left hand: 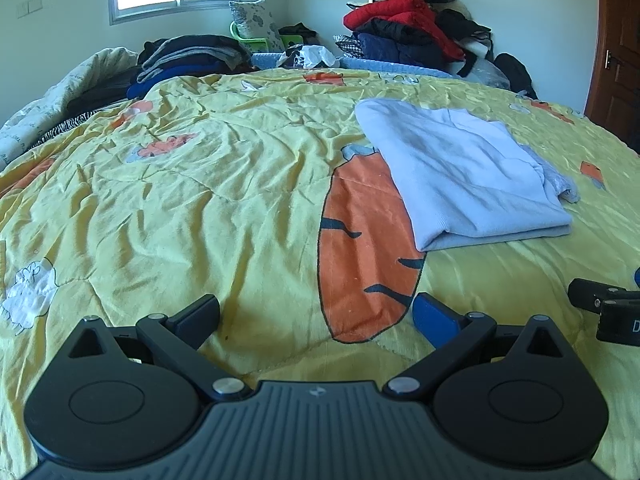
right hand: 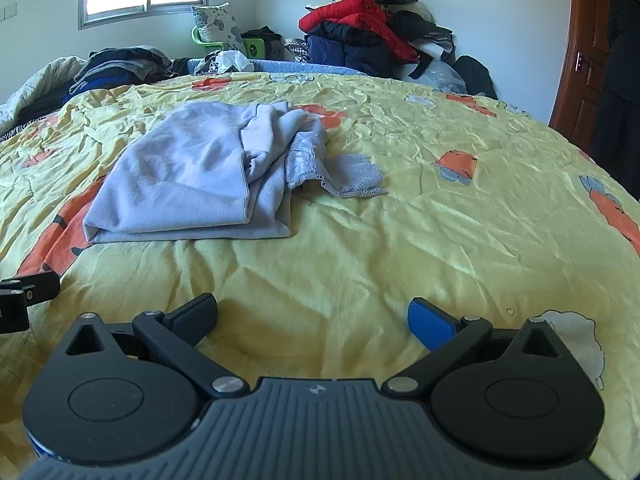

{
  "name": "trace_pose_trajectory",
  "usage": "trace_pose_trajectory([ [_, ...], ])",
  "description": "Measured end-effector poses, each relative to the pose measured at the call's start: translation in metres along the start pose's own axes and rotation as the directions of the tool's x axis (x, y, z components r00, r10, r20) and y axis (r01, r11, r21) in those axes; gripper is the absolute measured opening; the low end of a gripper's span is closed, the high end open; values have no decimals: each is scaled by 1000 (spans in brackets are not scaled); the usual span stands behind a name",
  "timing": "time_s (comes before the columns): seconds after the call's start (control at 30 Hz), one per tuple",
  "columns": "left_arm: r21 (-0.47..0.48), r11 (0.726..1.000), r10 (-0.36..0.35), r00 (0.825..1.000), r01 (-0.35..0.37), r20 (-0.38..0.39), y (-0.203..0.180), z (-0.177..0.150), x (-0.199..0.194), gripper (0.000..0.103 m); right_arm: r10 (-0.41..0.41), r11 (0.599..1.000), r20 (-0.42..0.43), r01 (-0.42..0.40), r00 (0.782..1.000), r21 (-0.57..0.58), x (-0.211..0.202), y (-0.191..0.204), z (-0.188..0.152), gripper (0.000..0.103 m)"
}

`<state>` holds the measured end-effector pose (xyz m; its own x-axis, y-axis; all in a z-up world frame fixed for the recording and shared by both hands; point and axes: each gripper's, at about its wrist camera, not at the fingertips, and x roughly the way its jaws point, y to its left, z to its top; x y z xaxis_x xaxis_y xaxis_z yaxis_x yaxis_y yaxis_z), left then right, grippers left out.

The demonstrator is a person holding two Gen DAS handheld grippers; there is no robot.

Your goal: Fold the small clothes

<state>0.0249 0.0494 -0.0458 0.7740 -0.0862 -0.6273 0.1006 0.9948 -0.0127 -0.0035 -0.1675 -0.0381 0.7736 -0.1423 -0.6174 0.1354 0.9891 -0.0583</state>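
A pale lilac garment (left hand: 468, 172) lies folded on the yellow carrot-print quilt (left hand: 200, 200), ahead and to the right in the left wrist view. In the right wrist view the same garment (right hand: 188, 184) lies ahead to the left, with a lace-trimmed part (right hand: 336, 168) spilling out on its right side. My left gripper (left hand: 316, 316) hovers open over the quilt, short of the garment, with nothing between its fingers. My right gripper (right hand: 312, 316) is also open and empty, over bare quilt (right hand: 440, 220) in front of the garment. Each view catches the other gripper's black body at its edge.
Folded dark clothes (left hand: 188, 56) are stacked at the bed's far left. A heap of red, black and navy jackets (left hand: 412, 28) is piled at the far right by the wall. A person in dark clothing (right hand: 624, 80) stands by the brown door (right hand: 588, 60).
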Motion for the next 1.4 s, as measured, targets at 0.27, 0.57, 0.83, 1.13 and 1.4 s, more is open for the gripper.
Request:
trace_pose_trajectory([
  [0.27,1,1000,8,1000,-8,10,-3,-1,-1,103,-1,1000,1,1,1000,-1,0,0,0,102],
  [0.57,-10,1000,20,1000,-20,10,-2,1,2,103,9,1000,0,-9,1000,14,0,-1,-1,103],
  [0.83,-10,1000,22,1000,-22,13,-3,0,2,103,10,1000,-1,-10,1000,15,0,-1,-2,103],
  [1.13,-9,1000,23,1000,-23,13,-3,0,2,103,11,1000,0,-11,1000,15,0,-1,-2,103],
  [1.4,-9,1000,22,1000,-22,13,-3,0,2,103,12,1000,-1,-12,1000,16,0,-1,-2,103],
])
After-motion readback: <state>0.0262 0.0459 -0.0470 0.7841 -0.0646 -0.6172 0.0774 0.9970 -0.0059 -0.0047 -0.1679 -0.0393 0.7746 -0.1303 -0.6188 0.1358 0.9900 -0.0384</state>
